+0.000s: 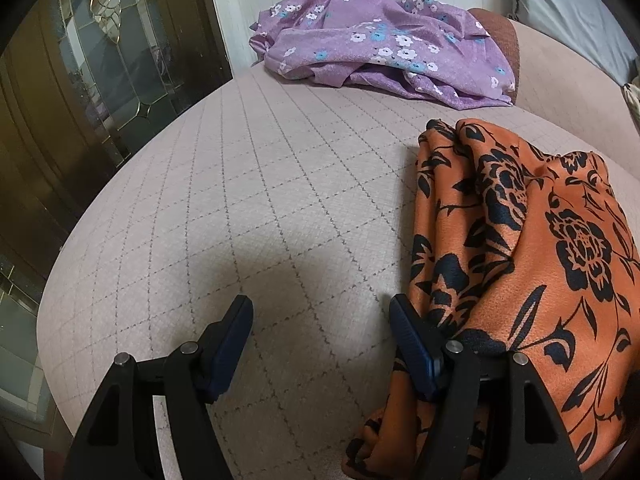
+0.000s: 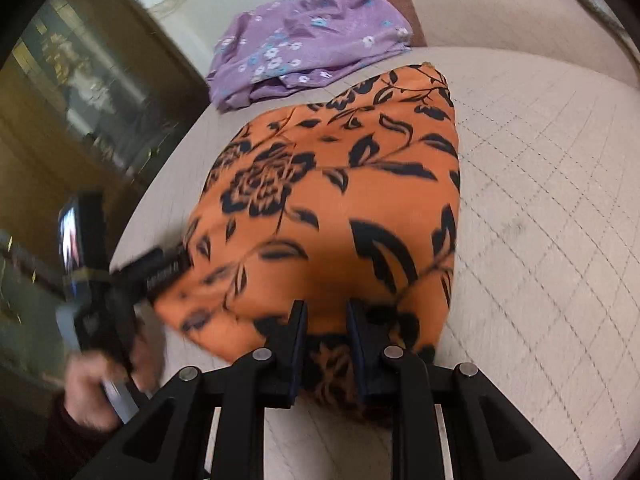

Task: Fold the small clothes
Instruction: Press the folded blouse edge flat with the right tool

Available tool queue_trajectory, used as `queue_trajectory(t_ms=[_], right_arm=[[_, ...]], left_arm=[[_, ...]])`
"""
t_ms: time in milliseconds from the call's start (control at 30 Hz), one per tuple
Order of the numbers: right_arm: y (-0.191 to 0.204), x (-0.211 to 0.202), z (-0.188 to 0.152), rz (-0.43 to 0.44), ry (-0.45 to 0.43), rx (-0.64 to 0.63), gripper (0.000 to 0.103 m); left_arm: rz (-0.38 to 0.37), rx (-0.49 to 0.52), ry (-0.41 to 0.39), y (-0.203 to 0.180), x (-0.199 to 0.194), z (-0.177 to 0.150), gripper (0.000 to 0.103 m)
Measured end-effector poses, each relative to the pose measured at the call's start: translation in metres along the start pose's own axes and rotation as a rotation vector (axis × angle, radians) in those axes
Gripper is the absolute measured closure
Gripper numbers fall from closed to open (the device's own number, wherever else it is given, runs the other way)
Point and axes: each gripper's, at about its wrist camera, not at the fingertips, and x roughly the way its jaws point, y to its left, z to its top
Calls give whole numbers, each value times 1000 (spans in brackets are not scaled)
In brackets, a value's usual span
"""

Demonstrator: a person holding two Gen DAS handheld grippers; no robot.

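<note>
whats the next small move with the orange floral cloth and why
Probably bring the left gripper sideways onto the orange cloth's near edge and close. Its jaws stand open over bare quilted cover, with the cloth draped against one finger's outer side, while the right gripper alone pinches it, hanging bunched.

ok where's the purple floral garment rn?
The purple floral garment lies crumpled at the far end of the quilted bed cover, upper centre in both wrist views, beyond the orange floral cloth and near the dark cabinet.
</note>
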Motion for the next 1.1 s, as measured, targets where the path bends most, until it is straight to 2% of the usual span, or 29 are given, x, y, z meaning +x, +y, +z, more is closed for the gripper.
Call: queue_trajectory(t_ms=[100,300,433,600,767,1100], right_arm=[[-6,-2,-10,25,-11,17,79],[-16,4,-8,74,7,51,79],[-13,3,-10,66,5,-1,79],[-6,5,-5,47,51,-82,79],[-15,4,-8,89,26,-32,79],[-21,2,-8,121,10,19,79]], left_arm=[[7,-2,-9,-1,-1,-2,31],[7,-22,-20,4,-1,-5,29],[16,-28,-35,4,-2,-7,28],[43,-46,-52,4,-2,-9,25],[82,-82,-50,5,-3,-12,17],[108,-98,-53,5,-5,-12,16]])
